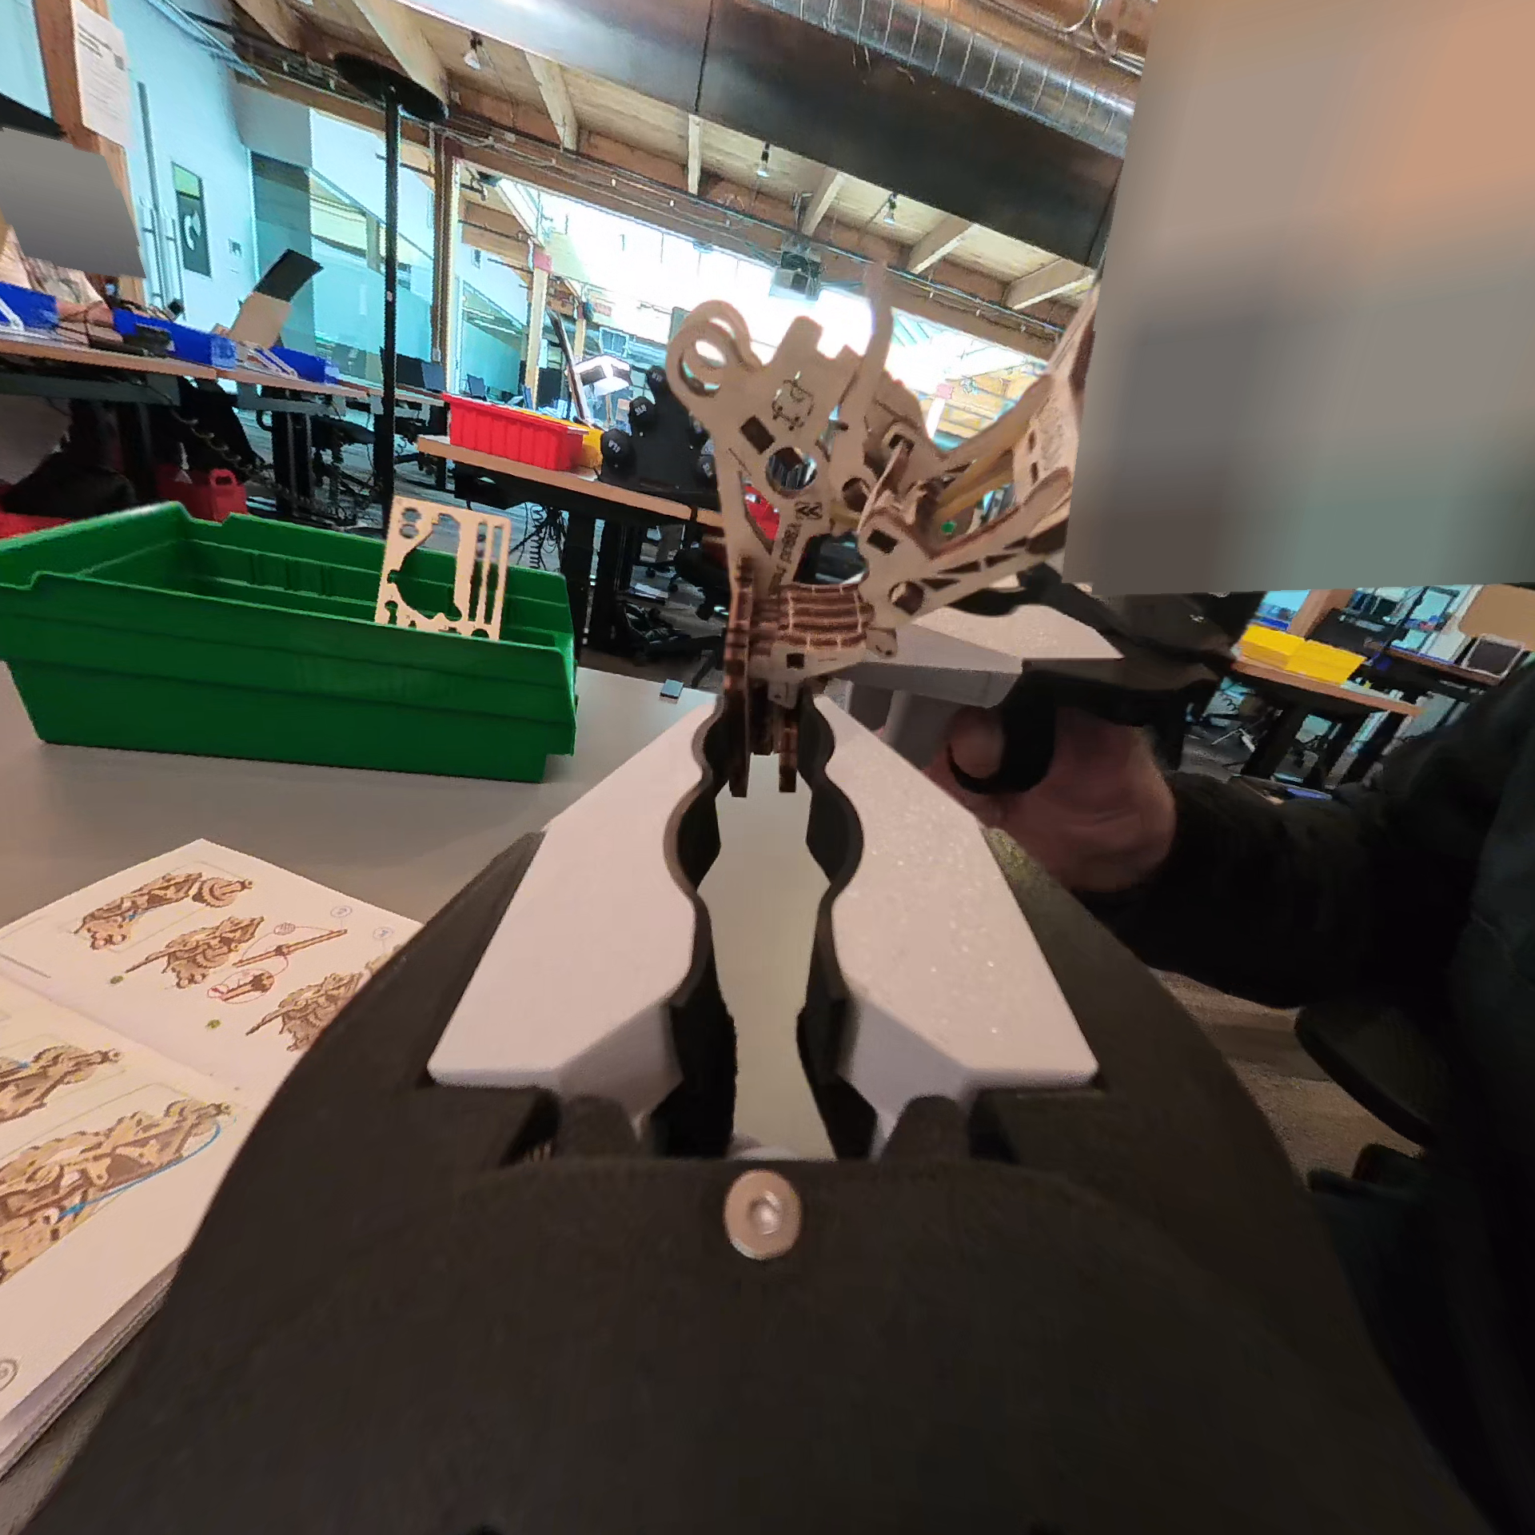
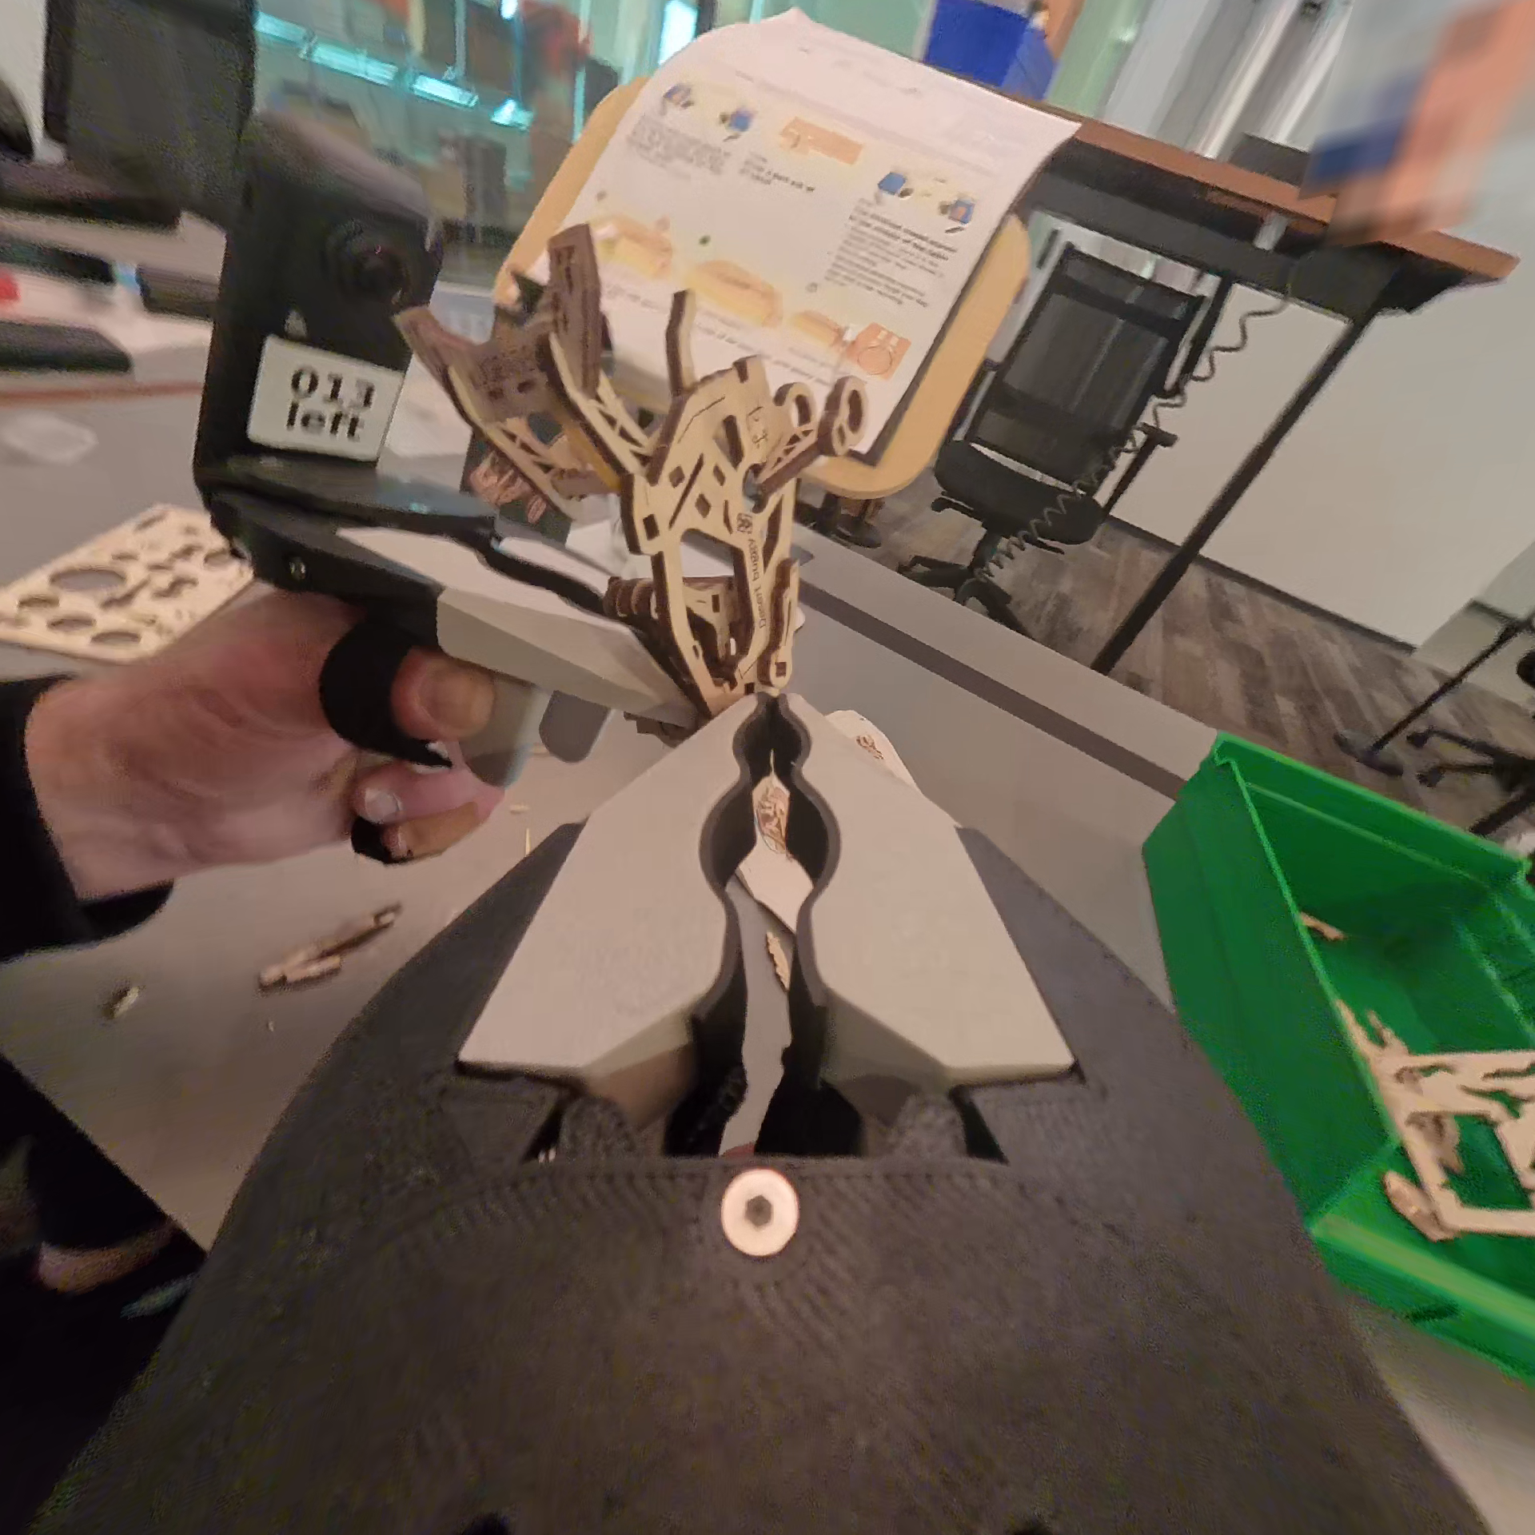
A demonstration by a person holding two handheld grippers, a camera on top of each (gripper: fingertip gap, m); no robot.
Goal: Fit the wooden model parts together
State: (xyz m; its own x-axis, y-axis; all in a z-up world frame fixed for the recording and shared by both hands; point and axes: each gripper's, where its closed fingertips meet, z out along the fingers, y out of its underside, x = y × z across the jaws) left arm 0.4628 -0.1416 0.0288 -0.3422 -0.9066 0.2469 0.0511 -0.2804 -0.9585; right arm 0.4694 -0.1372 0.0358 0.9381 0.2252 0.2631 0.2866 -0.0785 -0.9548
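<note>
Left gripper (image 1: 764,731) and right gripper (image 2: 768,706), jaws narrowed, both pinch the wooden model (image 1: 818,515) at its base. A blur patch cuts off the model's right end; contact points are hidden by layered plywood.

Green bin (image 1: 291,664) left of frame; instruction booklet (image 1: 125,1038) lower left; red bin (image 1: 511,432) behind, on far table.

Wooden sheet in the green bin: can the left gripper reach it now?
Probably not yet: the left gripper is shut on the wooden model. Otherwise the way to the wooden sheet in the green bin looks free.
</note>
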